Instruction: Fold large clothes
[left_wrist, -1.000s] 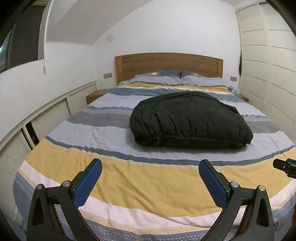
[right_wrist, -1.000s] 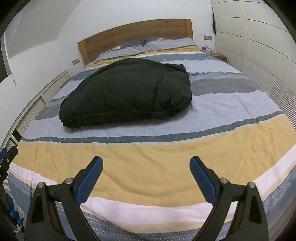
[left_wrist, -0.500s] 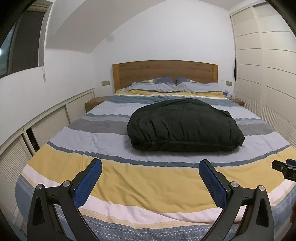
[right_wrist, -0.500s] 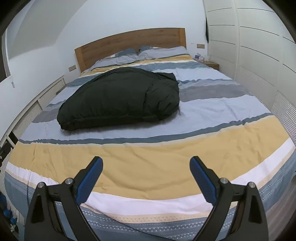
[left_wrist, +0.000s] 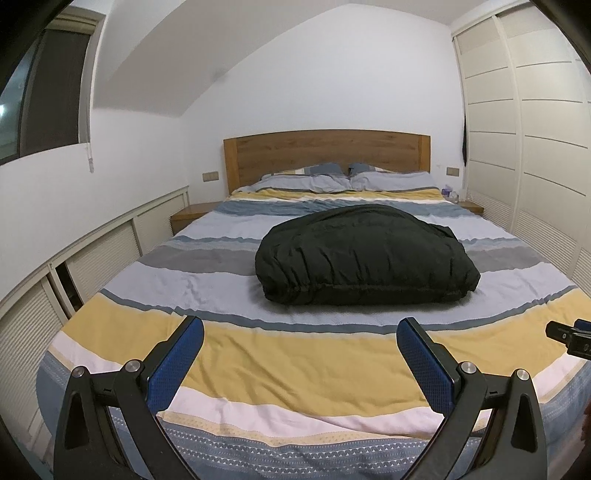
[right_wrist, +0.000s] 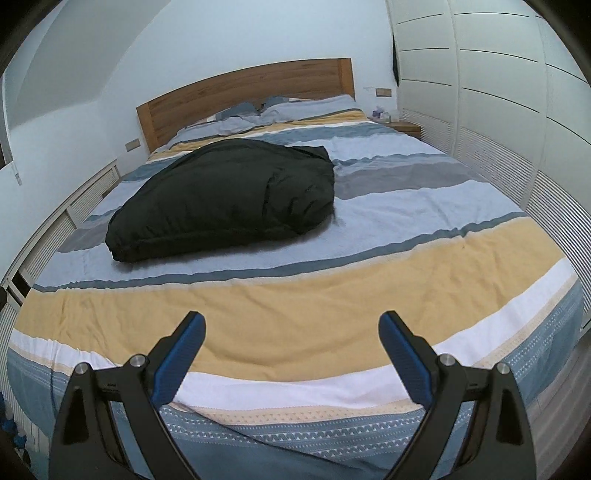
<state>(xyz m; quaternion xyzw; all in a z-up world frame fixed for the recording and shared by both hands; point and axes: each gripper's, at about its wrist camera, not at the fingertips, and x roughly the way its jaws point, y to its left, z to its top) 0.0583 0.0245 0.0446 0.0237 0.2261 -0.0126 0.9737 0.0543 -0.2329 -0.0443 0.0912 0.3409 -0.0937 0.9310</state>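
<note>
A puffy black jacket (left_wrist: 364, 256) lies bundled in a compact heap in the middle of the striped bed (left_wrist: 258, 365); in the right wrist view the jacket (right_wrist: 225, 199) sits left of centre. My left gripper (left_wrist: 300, 334) hangs open over the foot of the bed, well short of the jacket, with nothing between its blue pads. My right gripper (right_wrist: 291, 326) is open too, over the yellow stripe near the foot edge of the bed (right_wrist: 332, 306). The tip of the right gripper (left_wrist: 569, 338) pokes in at the right edge of the left wrist view.
A wooden headboard (left_wrist: 327, 157) and two pillows (left_wrist: 347, 181) stand at the far end. White louvred cupboards (left_wrist: 92, 258) line the left wall, and a tall white wardrobe (left_wrist: 535, 147) lines the right. Small bedside tables (left_wrist: 190, 216) flank the headboard.
Both grippers have drawn back from the bed and risen, so the jacket looks smaller and farther away. Both stay open. The jacket has not moved.
</note>
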